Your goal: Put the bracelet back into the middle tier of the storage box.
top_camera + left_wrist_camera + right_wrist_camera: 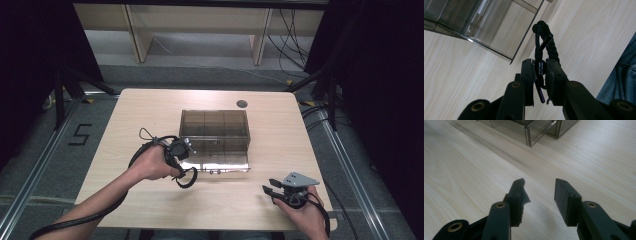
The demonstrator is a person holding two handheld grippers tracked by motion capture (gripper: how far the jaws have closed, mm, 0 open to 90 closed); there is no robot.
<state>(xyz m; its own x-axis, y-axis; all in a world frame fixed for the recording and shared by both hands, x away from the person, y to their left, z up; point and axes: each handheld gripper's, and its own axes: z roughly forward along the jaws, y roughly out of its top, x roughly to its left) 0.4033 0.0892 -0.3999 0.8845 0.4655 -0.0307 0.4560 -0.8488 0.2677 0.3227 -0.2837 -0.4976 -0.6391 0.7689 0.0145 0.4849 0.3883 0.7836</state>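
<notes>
High view gives us one light wooden table (150,107), and from its left side we count the things one by one. On the floor at the far left there is a black mark like the figure 5 (80,134). One left hand (150,162) comes next, and it holds the left gripper (186,172) near the front left corner of the box. This gripper is clenched on one black braided cord loop (188,178), which hangs curved under it, just above the table. In the left gripper view we see the same loop (545,41) pressed between the two jaws, with a small black tag (541,68) bearing white print that we cannot read, and a thin dark strip hanging below the jaws.

In the middle of the table stands one smoky transparent box (215,135). Through its top we count three compartments in a row. Its front part reaches forward toward the person, and two small knobs show on that edge. Behind the box, one dark round spot (242,103) sits in the table surface.

At the right, one right hand (300,210) holds the right gripper (270,190) near the front edge, well apart from the box. It is released: in the right gripper view its two jaws stand apart with bare table between them, and a corner of the box (530,136) shows farther off.
</notes>
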